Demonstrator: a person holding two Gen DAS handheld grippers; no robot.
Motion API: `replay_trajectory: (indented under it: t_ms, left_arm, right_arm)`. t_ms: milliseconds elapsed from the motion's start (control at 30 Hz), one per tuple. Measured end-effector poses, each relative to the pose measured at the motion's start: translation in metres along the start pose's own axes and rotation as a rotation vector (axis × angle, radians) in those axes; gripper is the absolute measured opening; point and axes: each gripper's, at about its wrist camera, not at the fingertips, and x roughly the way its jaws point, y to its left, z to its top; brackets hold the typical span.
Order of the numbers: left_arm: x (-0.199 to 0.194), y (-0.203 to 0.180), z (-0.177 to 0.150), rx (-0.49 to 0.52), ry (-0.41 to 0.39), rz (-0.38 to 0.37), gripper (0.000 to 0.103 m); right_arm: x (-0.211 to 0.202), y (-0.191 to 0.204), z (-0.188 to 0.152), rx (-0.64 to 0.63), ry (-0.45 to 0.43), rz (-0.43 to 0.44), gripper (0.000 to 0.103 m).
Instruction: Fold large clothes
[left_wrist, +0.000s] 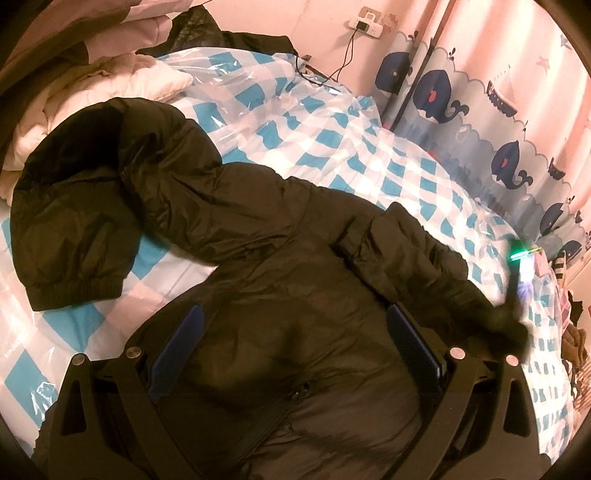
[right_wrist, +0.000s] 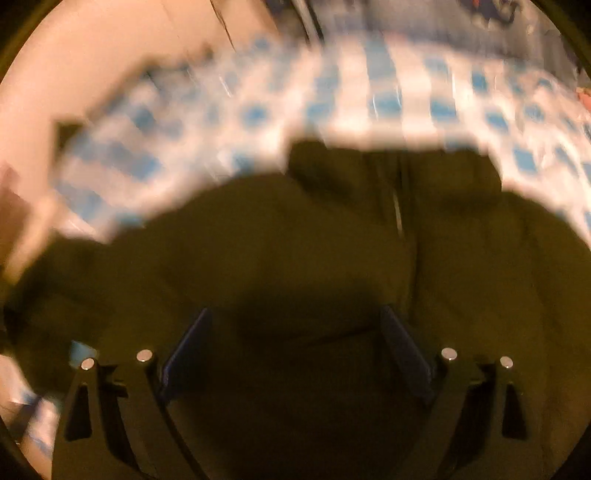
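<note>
- At the far left a heap of pale bedding (left_wrist: 92, 85) is piled, with a dark garment (left_wrist: 207, 29) lying behind it near the wall.
- The jacket (left_wrist: 258, 236), dark and puffy, lies spread on a blue-and-white checked bed cover (left_wrist: 332, 122) that has a shiny clear plastic sheet over it.
- One sleeve (left_wrist: 74, 236) of the jacket reaches out to the left and bends back toward the near side, its elastic cuff resting flat on the checked cover.
- The left gripper (left_wrist: 295, 325) hangs over the jacket's body, its two blue-padded fingers (left_wrist: 192, 332) spread wide with the dark cloth lying between and beneath them; nothing is pinched. A zip line shows on the cloth at the near edge, between the fingers.
- To the right, the other sleeve (left_wrist: 424, 258) runs out toward the right edge of the bed, with a strap or tab across its upper part.
- At that sleeve's end, the right gripper (left_wrist: 517, 291) shows as a blurred dark shape with a green light; whether it touches the sleeve cannot be told in this view.
- In its own blurred view the right gripper (right_wrist: 295, 332) is also spread wide, its blue pads (right_wrist: 188, 347) apart above the jacket (right_wrist: 332, 240), which fills the near half of the picture; the checked cover (right_wrist: 369, 96) lies beyond.
- On the far wall a power strip (left_wrist: 365, 22) hangs with a cable running down; a curtain (left_wrist: 498, 110) printed with whales and boats hangs at the right.
</note>
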Motion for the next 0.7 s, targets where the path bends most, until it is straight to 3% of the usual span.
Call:
replay_trajectory:
  t_ms: [33, 100, 167, 267, 400, 567, 700]
  left_arm:
    - [0.0, -0.001, 0.0, 0.005, 0.001, 0.003, 0.095]
    - [0.002, -0.001, -0.001, 0.019, 0.006, 0.011, 0.096]
    - [0.003, -0.001, -0.001, 0.024, 0.011, 0.018, 0.095]
    - [0.002, 0.001, -0.001, 0.016, 0.012, 0.014, 0.095]
    - [-0.007, 0.019, 0.004, -0.059, -0.005, -0.021, 0.095]
    - [-0.042, 0.091, 0.016, -0.314, -0.074, -0.127, 0.095]
    - [-0.064, 0.162, 0.001, -0.548, -0.132, -0.228, 0.095]
  right_arm:
    - [0.013, -0.004, -0.004, -0.014, 0.046, -0.022, 0.091]
    - [0.018, -0.003, -0.003, -0.027, 0.056, -0.032, 0.091]
    - [0.005, -0.004, 0.0, -0.017, 0.044, 0.016, 0.091]
    - [-0.043, -0.008, -0.005, -0.027, -0.062, 0.062, 0.091]
    - [-0.097, -0.034, -0.035, -0.008, -0.122, 0.083, 0.091]
    - [-0.126, -0.066, -0.091, 0.034, -0.091, 0.096, 0.091]
    - [-0.128, -0.084, -0.132, 0.072, -0.068, 0.131, 0.091]
